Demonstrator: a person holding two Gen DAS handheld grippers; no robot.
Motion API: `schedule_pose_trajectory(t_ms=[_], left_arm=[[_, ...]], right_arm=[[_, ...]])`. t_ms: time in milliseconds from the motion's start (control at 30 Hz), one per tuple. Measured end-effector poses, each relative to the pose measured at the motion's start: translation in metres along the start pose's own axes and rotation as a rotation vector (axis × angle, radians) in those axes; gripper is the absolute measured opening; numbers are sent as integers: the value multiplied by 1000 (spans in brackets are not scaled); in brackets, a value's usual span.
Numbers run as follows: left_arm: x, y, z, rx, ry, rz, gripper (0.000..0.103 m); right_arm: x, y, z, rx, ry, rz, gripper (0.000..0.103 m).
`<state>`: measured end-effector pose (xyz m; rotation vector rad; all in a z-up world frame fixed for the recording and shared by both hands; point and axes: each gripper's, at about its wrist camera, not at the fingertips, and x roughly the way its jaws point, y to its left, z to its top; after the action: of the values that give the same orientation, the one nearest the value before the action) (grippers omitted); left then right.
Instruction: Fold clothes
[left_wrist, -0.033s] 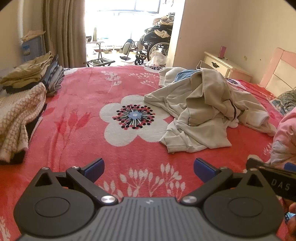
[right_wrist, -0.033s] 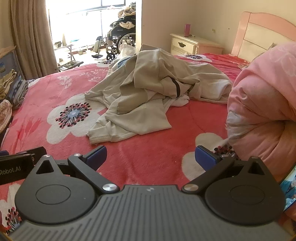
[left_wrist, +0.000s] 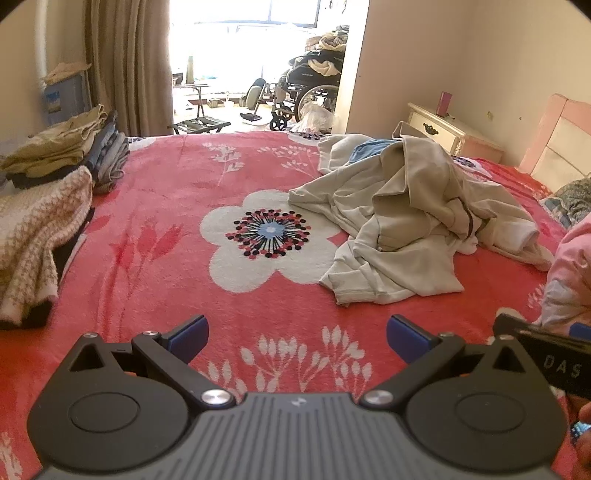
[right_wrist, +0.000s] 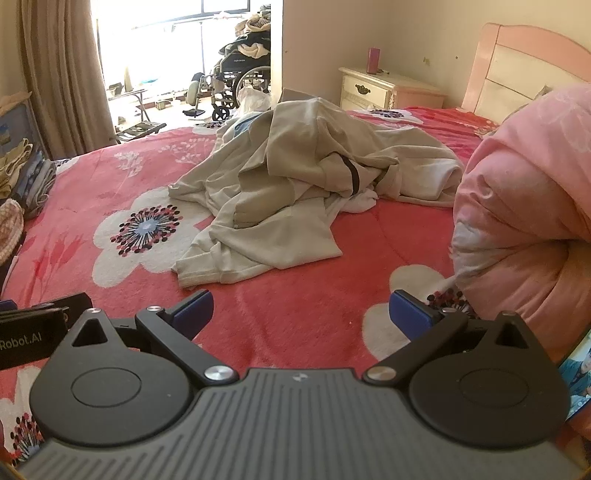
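Observation:
A crumpled heap of beige and cream clothes lies on the red flowered bedspread, ahead and to the right in the left wrist view. It lies straight ahead in the right wrist view. My left gripper is open and empty, held low over the bedspread short of the heap. My right gripper is open and empty, also short of the heap's near hem. Each gripper's body shows at the edge of the other's view.
Stacks of folded clothes and a knitted beige piece sit along the bed's left edge. A rolled pink quilt lies at the right. A white nightstand and the pink headboard stand behind. A wheelchair stands by the doorway.

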<state>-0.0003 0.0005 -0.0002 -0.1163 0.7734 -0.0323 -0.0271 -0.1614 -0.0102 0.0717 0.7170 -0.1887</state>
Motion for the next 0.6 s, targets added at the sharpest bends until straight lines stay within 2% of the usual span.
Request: schedule_pose_trajectory(t_ms=[100, 200, 600], left_arm=[[-2, 1, -2, -11, 7, -2, 103], [2, -5, -4, 35, 4, 38, 103], [3, -6, -7, 51, -35, 36, 102]], right_arm=[[1, -2, 1, 6, 9, 2, 102], [2, -5, 1, 12, 17, 4, 102], [4, -7, 2, 17, 7, -29, 102]])
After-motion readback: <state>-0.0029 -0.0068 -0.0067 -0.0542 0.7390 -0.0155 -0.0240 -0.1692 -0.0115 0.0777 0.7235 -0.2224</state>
